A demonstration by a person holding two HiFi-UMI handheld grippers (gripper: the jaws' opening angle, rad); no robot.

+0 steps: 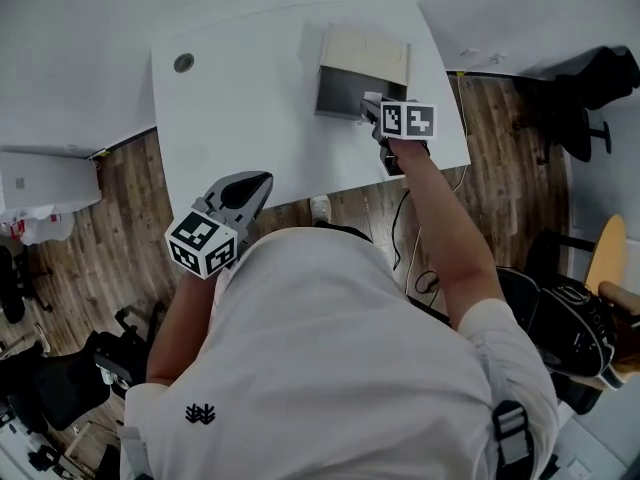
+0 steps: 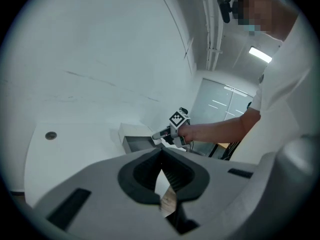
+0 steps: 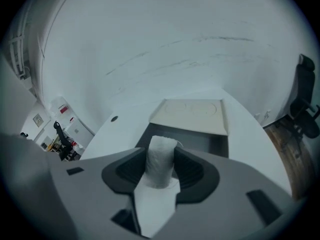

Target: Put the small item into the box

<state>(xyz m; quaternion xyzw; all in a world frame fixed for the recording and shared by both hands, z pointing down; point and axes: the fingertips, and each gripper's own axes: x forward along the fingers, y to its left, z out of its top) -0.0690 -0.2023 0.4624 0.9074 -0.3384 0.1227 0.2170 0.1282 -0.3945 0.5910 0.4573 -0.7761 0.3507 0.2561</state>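
Over the white table (image 1: 250, 98), head view: your right gripper (image 1: 372, 108) reaches fwd to the near rim of the open box (image 1: 345, 93), its lid (image 1: 365, 48) folded back on the far side. Your left gripper (image 1: 255, 183) hangs well apart from it, at the table's near edge, close to your body. A round grommet (image 1: 183, 63) sits at the far left corner.

Left gripper view: left gripper (image 2: 161, 151) has its jaws closed tip to tip w/ nothing between them. Beyond it you see the box (image 2: 137, 143) and the right gripper (image 2: 157, 135) at its edge.

Right gripper view: right gripper (image 3: 161, 160) is clamped on the small item (image 3: 161, 146), a white roll standing upright, w/ both pads pressing its sides. Jaws stand fairly wide around it. The item is in the grip right at the box's (image 3: 200, 141) near rim, dark interior just past it, pale lid (image 3: 192, 115) behind. Can't tell if it's over the opening.
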